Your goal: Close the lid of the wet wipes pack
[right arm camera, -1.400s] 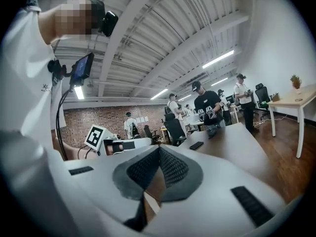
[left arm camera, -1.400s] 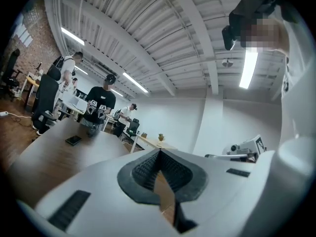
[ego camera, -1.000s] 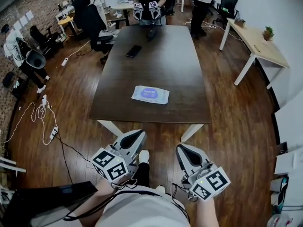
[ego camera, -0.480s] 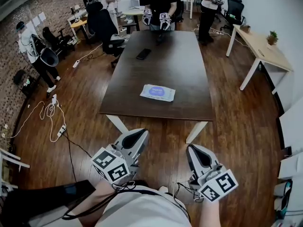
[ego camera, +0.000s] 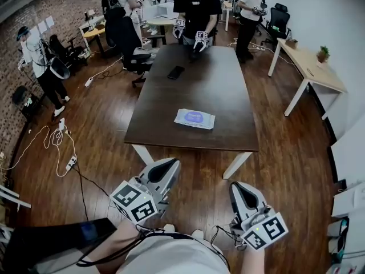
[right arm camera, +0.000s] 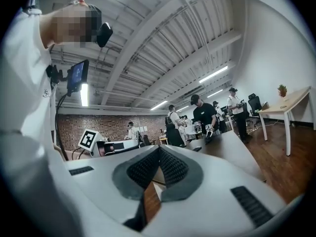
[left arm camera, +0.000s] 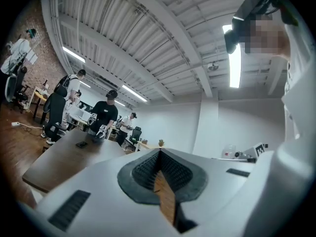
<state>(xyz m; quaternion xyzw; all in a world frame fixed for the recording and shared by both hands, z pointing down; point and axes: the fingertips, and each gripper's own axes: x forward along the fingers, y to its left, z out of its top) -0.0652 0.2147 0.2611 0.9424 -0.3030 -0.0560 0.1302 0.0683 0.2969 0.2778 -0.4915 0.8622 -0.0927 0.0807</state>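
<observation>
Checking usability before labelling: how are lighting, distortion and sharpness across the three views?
Head view: evenly lit, barrel-distorted, dark corners; wet wipes pack small and soft on the table. Left gripper view: fisheye, ceiling light blown out. Right gripper view: fisheye with black rim, right tool close, soft-edged.

Legible text: none. Wet wipes pack (ego camera: 194, 119) on tabletop (ego camera: 219, 84): purple oval label, print too small to read. Left gripper (ego camera: 171, 163) and right gripper (ego camera: 236, 187): black-and-white square markers, no lettering.
</observation>
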